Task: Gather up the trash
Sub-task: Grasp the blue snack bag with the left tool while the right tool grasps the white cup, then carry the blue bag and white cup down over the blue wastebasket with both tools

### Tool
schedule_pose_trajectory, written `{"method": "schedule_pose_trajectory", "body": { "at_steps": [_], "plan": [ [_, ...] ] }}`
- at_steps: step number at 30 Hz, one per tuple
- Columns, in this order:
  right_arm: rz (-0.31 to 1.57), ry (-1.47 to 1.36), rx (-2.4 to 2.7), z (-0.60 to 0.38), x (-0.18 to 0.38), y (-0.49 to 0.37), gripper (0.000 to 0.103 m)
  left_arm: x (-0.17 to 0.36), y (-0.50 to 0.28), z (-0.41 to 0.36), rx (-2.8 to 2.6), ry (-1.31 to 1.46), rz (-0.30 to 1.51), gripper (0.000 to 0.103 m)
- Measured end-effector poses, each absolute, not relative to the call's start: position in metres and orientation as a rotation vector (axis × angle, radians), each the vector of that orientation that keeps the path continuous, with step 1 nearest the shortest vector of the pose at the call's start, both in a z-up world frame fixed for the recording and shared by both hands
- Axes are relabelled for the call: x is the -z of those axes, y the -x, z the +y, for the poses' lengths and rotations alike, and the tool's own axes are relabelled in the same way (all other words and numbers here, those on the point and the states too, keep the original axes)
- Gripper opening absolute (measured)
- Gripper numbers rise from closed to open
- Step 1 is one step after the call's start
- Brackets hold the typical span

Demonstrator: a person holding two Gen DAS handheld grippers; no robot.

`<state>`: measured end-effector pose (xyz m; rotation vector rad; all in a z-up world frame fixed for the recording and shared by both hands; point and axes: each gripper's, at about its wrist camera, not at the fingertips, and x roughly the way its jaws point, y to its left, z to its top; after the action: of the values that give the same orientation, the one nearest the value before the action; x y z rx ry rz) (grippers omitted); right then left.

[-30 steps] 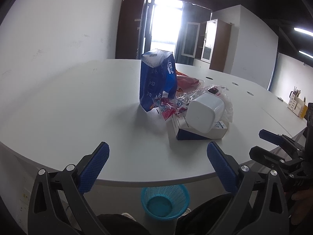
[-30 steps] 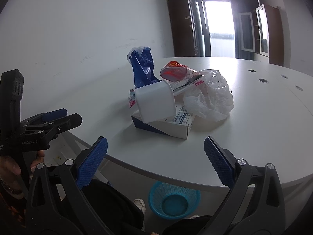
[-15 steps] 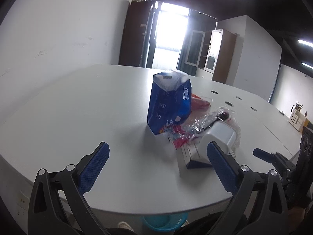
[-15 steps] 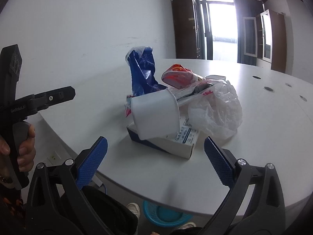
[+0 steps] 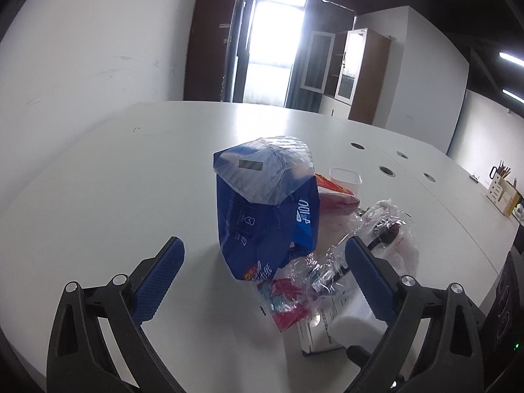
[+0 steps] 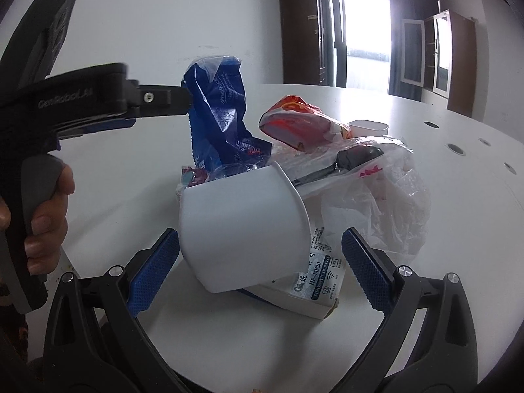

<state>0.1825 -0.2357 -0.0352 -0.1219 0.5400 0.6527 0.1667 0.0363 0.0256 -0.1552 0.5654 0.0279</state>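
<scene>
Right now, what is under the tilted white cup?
The white cup leans on a flat white-and-blue box, which lies on the table. Anything beneath the cup's far side is hidden.

"HP-MP20" on white box (image 6: 322, 273), apparently "GenRobot.AI" on left gripper (image 6: 157, 98)

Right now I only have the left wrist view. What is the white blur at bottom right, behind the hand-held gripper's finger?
Observer: A white cup, tilted, resting on a white and blue box.
Reviewer: Is the right hand-held gripper shut on it?
Observer: No. The right hand-held gripper is open, with one finger on either side of the cup.
Reviewer: And the dark thing in the plastic?
Observer: A black spoon, lying inside the clear plastic bag.
</scene>
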Motion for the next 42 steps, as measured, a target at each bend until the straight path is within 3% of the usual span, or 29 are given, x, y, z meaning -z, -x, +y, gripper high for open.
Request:
{"method": "schedule_pose_trajectory", "body": {
  "at_steps": [2, 4, 6, 7, 8, 9, 11, 27, 42],
  "plan": [
    [0.552, 0.111, -0.653, -0.233, 0.036, -0.186, 0.091, -0.025, -0.180, 0.036, -0.036, 0.146, 0.585, 0.094],
    [0.563, 0.114, -0.666, -0.231, 0.037, -0.186, 0.077, -0.024, -0.192, 0.034, -0.047, 0.136, 0.603, 0.086],
    [0.563, 0.129, -0.667, -0.227, 0.038, -0.185, 0.062, -0.024, -0.200, 0.032, -0.050, 0.131, 0.609, 0.071],
    [0.561, 0.134, -0.663, -0.227, 0.038, -0.184, 0.061, -0.024, -0.202, 0.033, -0.055, 0.132, 0.608, 0.064],
    [0.555, 0.133, -0.657, -0.227, 0.038, -0.184, 0.061, -0.023, -0.204, 0.035, -0.062, 0.133, 0.605, 0.048],
    [0.553, 0.132, -0.655, -0.228, 0.038, -0.184, 0.060, -0.023, -0.205, 0.038, -0.076, 0.133, 0.600, 0.023],
    [0.532, 0.104, -0.629, -0.232, 0.037, -0.185, 0.057, -0.024, -0.201, 0.046, -0.120, 0.138, 0.570, 0.005],
    [0.488, 0.018, -0.648, -0.264, 0.018, -0.136, 0.056, -0.059, -0.054, 0.055, -0.079, 0.235, 0.374, 0.001],
    [0.497, 0.045, -0.638, -0.326, 0.022, -0.040, 0.056, -0.058, 0.081, -0.001, 0.049, 0.118, 0.388, 0.001]
  ]
}}
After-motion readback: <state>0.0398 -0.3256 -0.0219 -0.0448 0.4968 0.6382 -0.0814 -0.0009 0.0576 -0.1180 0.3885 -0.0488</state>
